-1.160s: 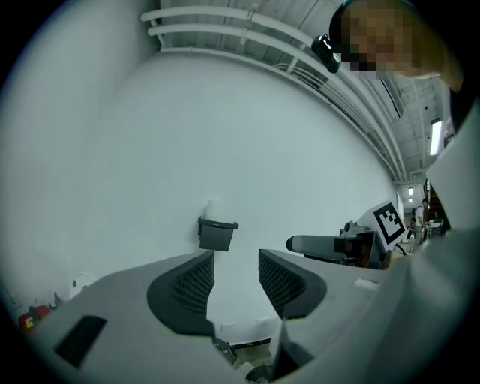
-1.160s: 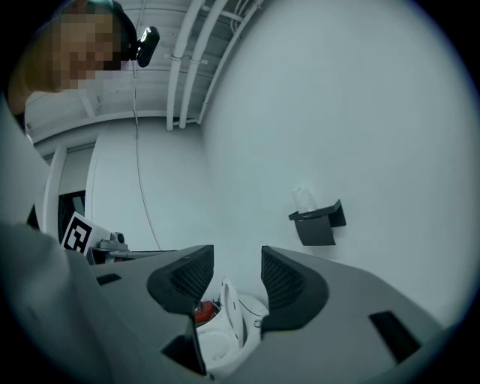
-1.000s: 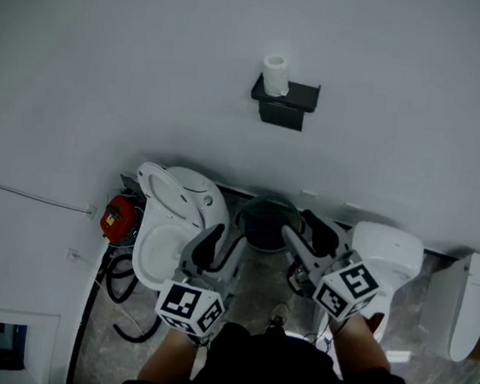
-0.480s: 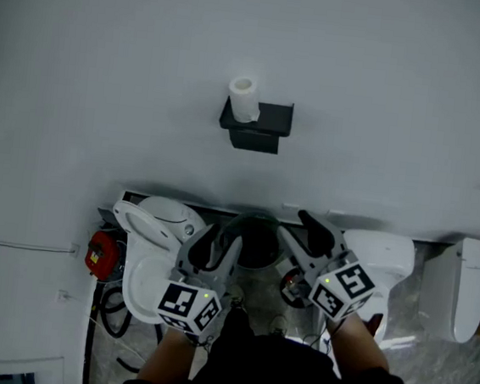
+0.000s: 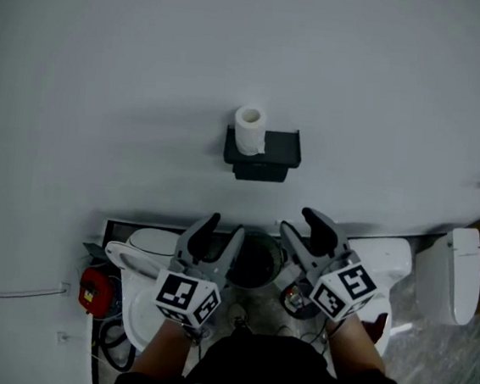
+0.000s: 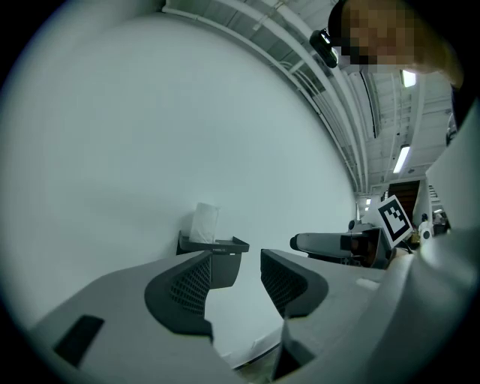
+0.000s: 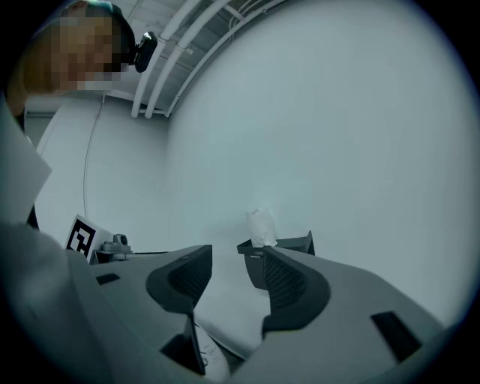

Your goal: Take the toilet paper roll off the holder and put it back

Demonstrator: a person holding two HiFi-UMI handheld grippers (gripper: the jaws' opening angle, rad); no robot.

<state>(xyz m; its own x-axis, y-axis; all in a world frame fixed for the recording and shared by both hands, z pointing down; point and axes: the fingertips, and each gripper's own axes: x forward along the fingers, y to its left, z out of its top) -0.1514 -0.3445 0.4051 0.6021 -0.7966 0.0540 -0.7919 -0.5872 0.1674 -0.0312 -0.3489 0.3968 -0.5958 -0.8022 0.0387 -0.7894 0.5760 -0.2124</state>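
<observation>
Dim, flat light; gripper views warp toward dark fisheye edges.

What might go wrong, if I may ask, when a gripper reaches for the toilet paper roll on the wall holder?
The toilet paper roll stands upright at the left end of the holder, so a nudge from the jaws might tip it off. Below sit an open toilet and a dark bucket; a dropped roll could land there.
</observation>
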